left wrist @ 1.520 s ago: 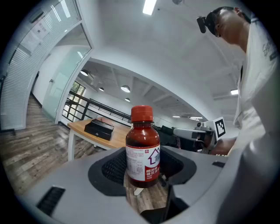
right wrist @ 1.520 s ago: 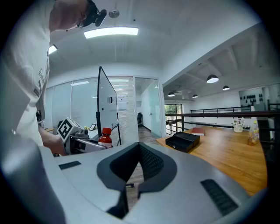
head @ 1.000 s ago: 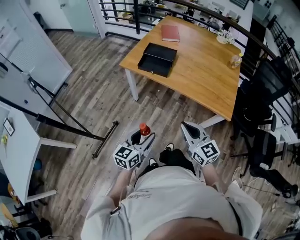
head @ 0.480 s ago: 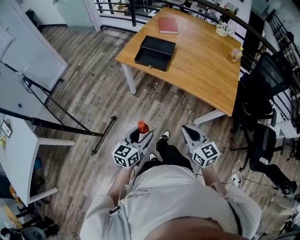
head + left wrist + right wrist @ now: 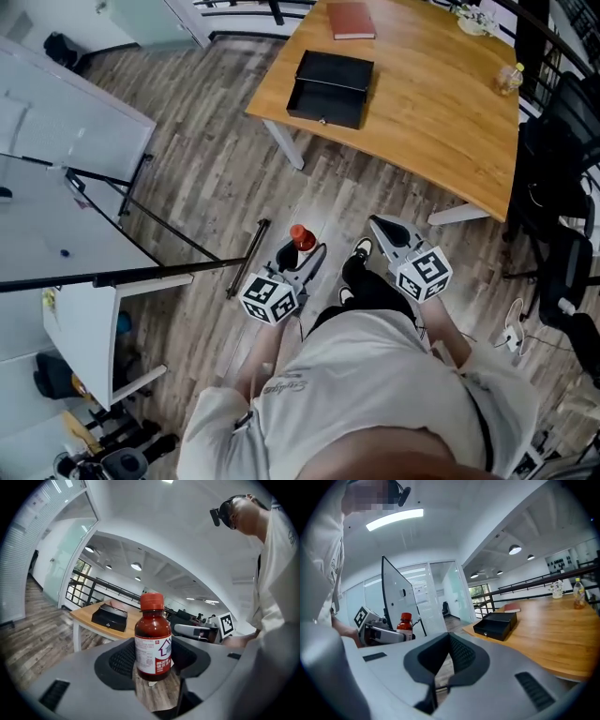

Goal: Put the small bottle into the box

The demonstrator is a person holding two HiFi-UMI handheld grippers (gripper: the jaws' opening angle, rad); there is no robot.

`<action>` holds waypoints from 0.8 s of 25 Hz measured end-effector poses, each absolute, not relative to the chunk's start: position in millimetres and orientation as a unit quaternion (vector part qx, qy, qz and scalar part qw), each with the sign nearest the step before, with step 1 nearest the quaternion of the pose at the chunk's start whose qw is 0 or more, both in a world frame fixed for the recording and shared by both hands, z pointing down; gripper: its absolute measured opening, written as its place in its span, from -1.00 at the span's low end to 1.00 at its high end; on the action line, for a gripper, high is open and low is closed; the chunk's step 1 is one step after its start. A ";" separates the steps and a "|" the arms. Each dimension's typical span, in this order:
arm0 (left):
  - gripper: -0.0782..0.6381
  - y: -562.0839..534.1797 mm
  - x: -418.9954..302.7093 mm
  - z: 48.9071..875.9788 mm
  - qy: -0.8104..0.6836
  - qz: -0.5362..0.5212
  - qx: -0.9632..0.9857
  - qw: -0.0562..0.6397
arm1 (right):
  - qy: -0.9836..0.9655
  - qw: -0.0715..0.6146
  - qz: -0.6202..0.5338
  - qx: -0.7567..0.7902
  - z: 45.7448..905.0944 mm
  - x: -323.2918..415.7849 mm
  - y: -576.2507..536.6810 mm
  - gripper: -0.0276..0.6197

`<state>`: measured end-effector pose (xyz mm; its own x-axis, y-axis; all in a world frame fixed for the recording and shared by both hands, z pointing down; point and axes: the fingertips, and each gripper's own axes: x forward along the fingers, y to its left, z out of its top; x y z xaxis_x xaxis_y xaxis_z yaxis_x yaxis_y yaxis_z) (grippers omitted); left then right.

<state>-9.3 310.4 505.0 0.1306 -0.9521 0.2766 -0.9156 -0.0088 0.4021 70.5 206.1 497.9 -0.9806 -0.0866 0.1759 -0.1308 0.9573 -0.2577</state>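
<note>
A small brown bottle [image 5: 302, 236] with a red cap stands upright between the jaws of my left gripper [image 5: 298, 258], which is shut on it over the wooden floor. In the left gripper view the bottle [image 5: 153, 644] fills the middle, held by its lower body. My right gripper [image 5: 386, 230] is beside it, shut with nothing in it. The open black box [image 5: 331, 88] lies on the near left part of the wooden table [image 5: 422, 112], well ahead of both grippers. The right gripper view shows the box [image 5: 496, 625] to the right and the bottle [image 5: 404, 623] to the left.
A red book [image 5: 352, 19] lies behind the box, and a yellow drink bottle [image 5: 509, 78] stands at the table's far right. A whiteboard on a black stand [image 5: 94, 187] is at the left, with black office chairs [image 5: 562, 262] at the right. Railings run behind the table.
The head view has shifted: the table and box now sit further right and higher. Both grippers keep the same pose in front of the body, the bottle still held.
</note>
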 end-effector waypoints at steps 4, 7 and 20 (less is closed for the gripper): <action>-0.14 286.9 -37.6 477.0 -0.661 -0.014 0.714 0.230 | -0.983 0.052 0.168 0.057 490.2 37.0 171.1 -0.93; -0.14 267.7 -61.3 470.4 -0.674 -0.008 0.701 0.234 | -0.985 0.039 0.166 0.035 479.8 12.2 150.6 -0.93; -0.14 139.2 -76.4 466.0 -0.635 0.003 0.738 0.228 | -0.987 0.042 0.147 0.046 497.0 8.1 58.1 -0.93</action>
